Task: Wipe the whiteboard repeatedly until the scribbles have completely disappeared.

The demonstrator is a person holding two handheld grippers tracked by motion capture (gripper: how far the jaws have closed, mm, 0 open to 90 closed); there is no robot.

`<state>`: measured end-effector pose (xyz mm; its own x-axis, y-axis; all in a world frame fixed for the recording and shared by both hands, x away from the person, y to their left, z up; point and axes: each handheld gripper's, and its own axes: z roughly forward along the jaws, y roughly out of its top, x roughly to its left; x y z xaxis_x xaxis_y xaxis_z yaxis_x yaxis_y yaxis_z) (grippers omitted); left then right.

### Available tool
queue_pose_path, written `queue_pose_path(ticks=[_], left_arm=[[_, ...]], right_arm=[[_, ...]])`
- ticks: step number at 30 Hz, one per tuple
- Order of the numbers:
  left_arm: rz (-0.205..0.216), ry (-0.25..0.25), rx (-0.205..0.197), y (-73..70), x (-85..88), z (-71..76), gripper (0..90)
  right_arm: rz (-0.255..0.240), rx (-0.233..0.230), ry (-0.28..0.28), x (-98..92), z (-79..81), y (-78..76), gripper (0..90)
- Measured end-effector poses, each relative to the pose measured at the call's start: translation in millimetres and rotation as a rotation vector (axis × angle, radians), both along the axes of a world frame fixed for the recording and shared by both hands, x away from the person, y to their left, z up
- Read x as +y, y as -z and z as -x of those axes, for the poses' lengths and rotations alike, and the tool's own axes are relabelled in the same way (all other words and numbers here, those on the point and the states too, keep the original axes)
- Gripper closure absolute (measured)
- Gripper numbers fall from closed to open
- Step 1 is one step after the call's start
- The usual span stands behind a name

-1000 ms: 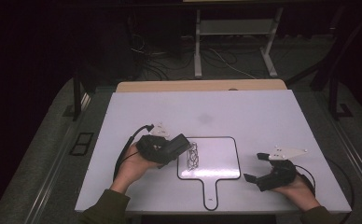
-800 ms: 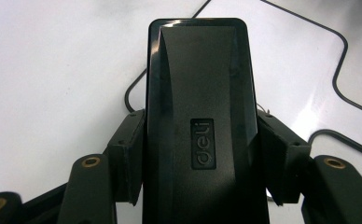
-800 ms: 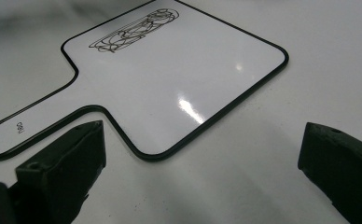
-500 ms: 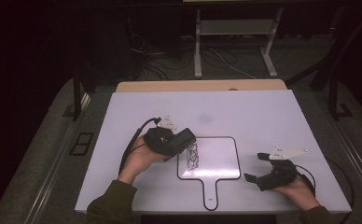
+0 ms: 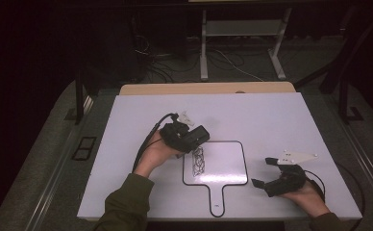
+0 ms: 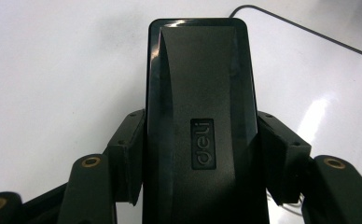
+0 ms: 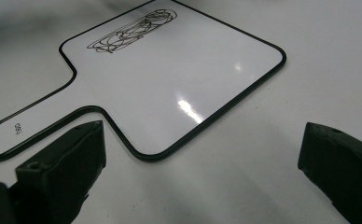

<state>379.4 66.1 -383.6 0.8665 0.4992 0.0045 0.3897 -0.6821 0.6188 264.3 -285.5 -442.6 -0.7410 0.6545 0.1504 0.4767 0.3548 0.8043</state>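
Left fingers (image 6: 123, 154) clamping eraser (image 6: 200, 116), right fingers (image 7: 67, 163) spread

Looks like a dim lab: white desk (image 5: 271, 115), loose cables (image 5: 223, 60) on the floor, metal frame legs (image 5: 204, 43) behind.

Paddle-shaped whiteboard (image 5: 220, 166) lies flat on table, handle toward the person; black scribble (image 5: 198, 160) along its left edge. Black eraser (image 6: 200, 121), "deli" embossed, clamped between left gripper (image 5: 196, 137) jaws at scribble's upper end.
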Motion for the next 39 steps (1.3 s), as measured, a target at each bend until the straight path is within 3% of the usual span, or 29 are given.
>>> queue_pose_path(ticks=[7,17,23,36,39], left_arm=[[-0.019,-0.007,-0.005,11.4,-10.3,-9.1,39.4],[-0.058,-0.022,-0.002,26.0,-10.1,-21.1,39.4],[-0.069,-0.045,0.004,30.8,-10.1,-20.5,39.4],[-0.146,-0.037,-0.003,40.0,-8.5,-24.2,39.4],[-0.134,-0.052,0.008,41.6,-8.4,-23.0,39.4]], right_arm=[[0.000,0.002,-0.003,-0.3,-0.2,0.1,0.0],[-0.005,0.003,-0.002,-1.4,-0.3,0.1,0.0],[-0.010,0.001,0.001,-2.6,-0.1,-0.6,0.0],[-0.010,0.002,0.000,-2.4,-0.3,-0.5,0.0],[-0.010,0.002,-0.001,-2.6,-0.3,-0.5,0.0]])
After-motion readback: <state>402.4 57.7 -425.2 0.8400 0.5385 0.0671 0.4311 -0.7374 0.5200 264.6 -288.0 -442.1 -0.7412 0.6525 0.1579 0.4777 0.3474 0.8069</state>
